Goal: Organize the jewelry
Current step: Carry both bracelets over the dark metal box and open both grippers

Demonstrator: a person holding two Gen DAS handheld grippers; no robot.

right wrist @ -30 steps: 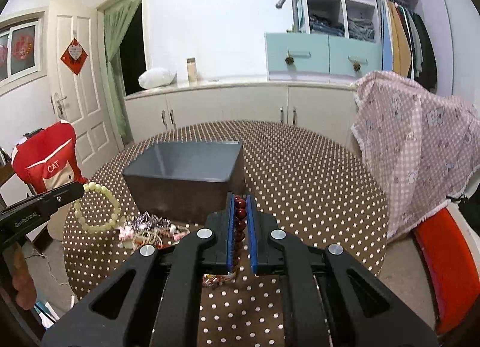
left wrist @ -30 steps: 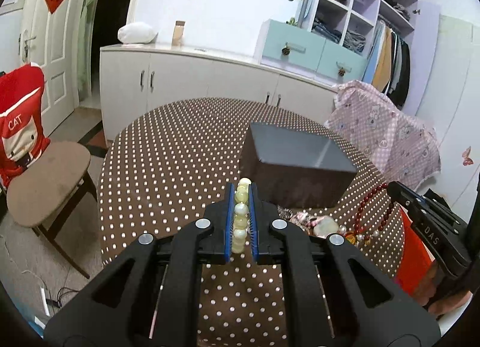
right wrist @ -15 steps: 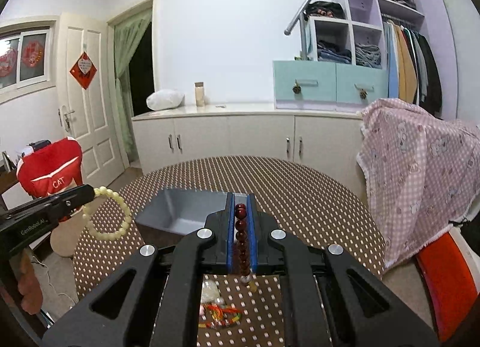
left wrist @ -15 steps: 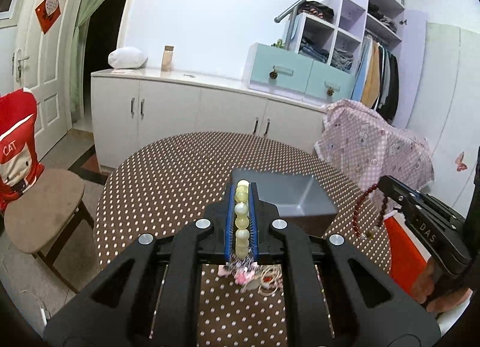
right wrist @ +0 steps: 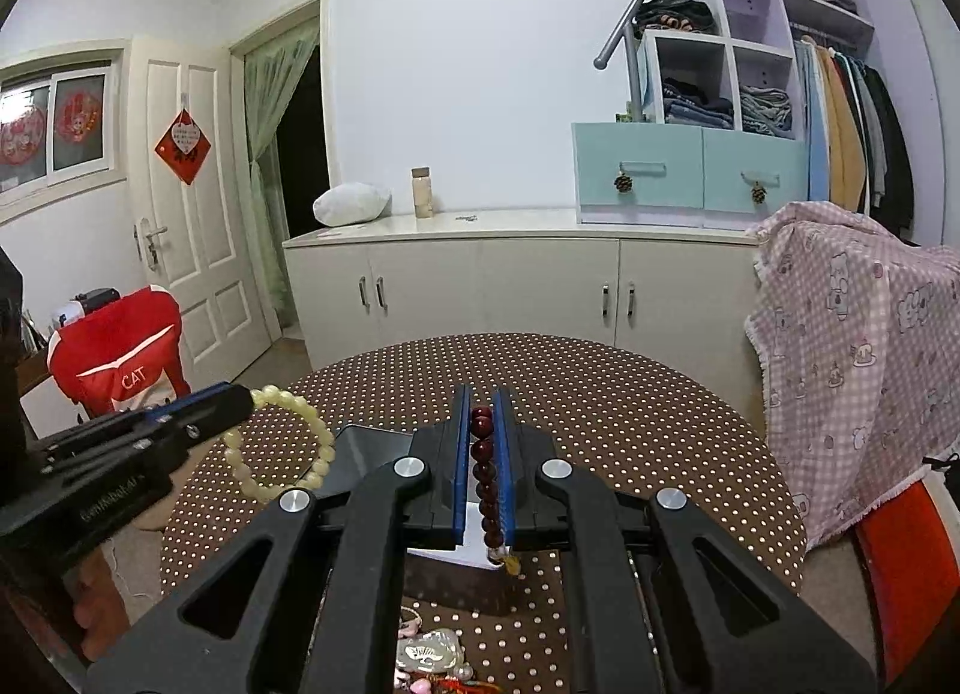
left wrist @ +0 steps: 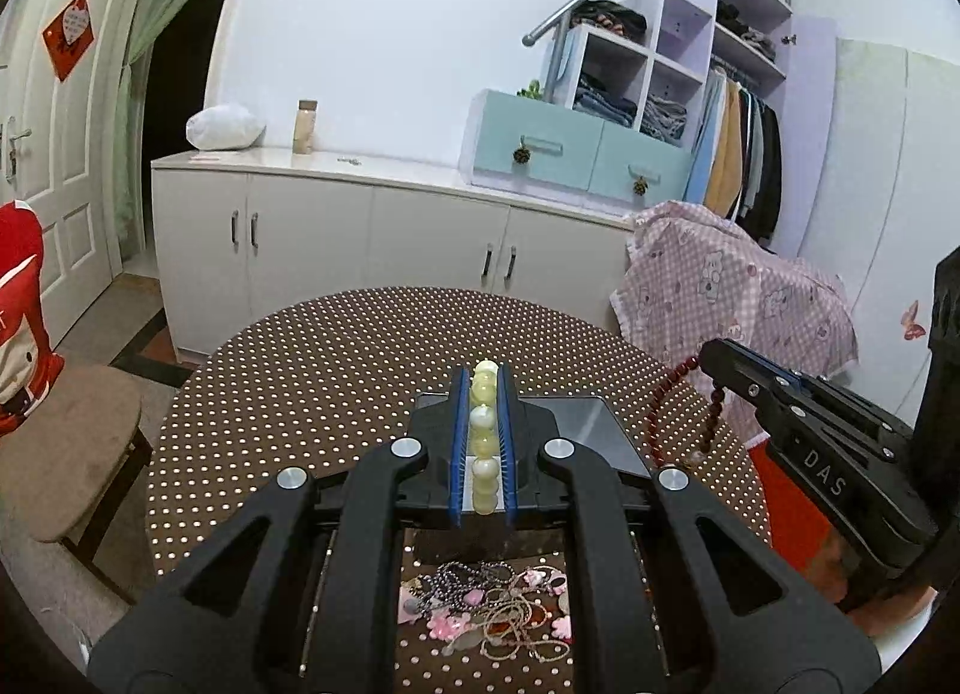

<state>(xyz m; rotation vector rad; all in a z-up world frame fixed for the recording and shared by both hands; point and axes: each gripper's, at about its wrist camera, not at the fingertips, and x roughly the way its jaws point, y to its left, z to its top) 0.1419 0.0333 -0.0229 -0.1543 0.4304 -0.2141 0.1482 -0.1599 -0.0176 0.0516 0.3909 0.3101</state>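
Both grippers are clamping bracelets above the grey box — the left gripper gripping pale jade beads, the right gripper gripping dark red beads — each hovering just over its open top.

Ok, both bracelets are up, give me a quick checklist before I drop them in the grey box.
1. Left gripper shut on pale yellow bead bracelet: ok.
2. Right gripper shut on dark red bead bracelet: ok.
3. Both bracelets lifted off the brown dotted table: ok.
4. Open grey box beneath the jaws: ok.
5. Box interior free: cannot tell.
6. Tangled jewelry pile left on table: not ok.
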